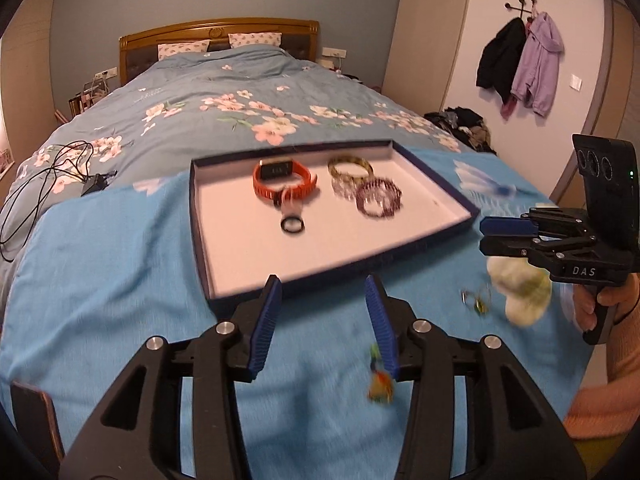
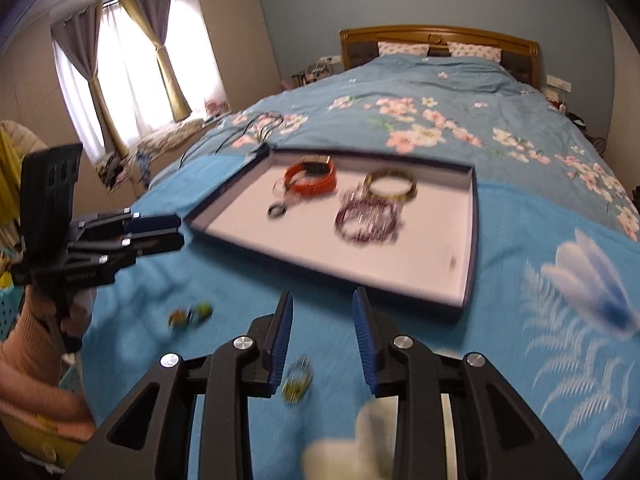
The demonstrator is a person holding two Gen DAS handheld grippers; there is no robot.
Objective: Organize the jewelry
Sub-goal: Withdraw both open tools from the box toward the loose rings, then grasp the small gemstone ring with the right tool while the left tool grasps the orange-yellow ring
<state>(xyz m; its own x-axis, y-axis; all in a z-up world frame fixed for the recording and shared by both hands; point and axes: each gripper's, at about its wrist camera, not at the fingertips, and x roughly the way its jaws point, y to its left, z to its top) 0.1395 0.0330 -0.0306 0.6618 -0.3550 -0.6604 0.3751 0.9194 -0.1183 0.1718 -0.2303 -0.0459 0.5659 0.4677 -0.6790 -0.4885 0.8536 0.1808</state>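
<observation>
A dark-rimmed tray (image 1: pixel 436 236) (image 2: pixel 474 240) with a white floor lies on a blue cloth on the bed. In it are an orange watch (image 1: pixel 282 182) (image 2: pixel 312 178), a black ring (image 1: pixel 292 225) (image 2: pixel 277 211), a gold bangle (image 1: pixel 350 168) (image 2: pixel 392 186) and a purple beaded bracelet (image 1: pixel 378 200) (image 2: pixel 366 222). My left gripper (image 1: pixel 322 296) is open and empty just before the tray's near edge. A colourful earring (image 1: pixel 378 380) (image 2: pixel 188 316) lies by its right finger. My right gripper (image 2: pixel 322 308) is open and empty; another earring (image 2: pixel 297 382) (image 1: pixel 476 300) lies between its fingers' bases.
The blue cloth (image 1: pixel 100 280) carries white flower prints (image 2: pixel 584 276). A black cable and charger (image 1: pixel 68 168) lie on the floral duvet to the left. Jackets (image 1: pixel 520 60) hang on the right wall. A curtained window (image 2: pixel 128 64) is at the left.
</observation>
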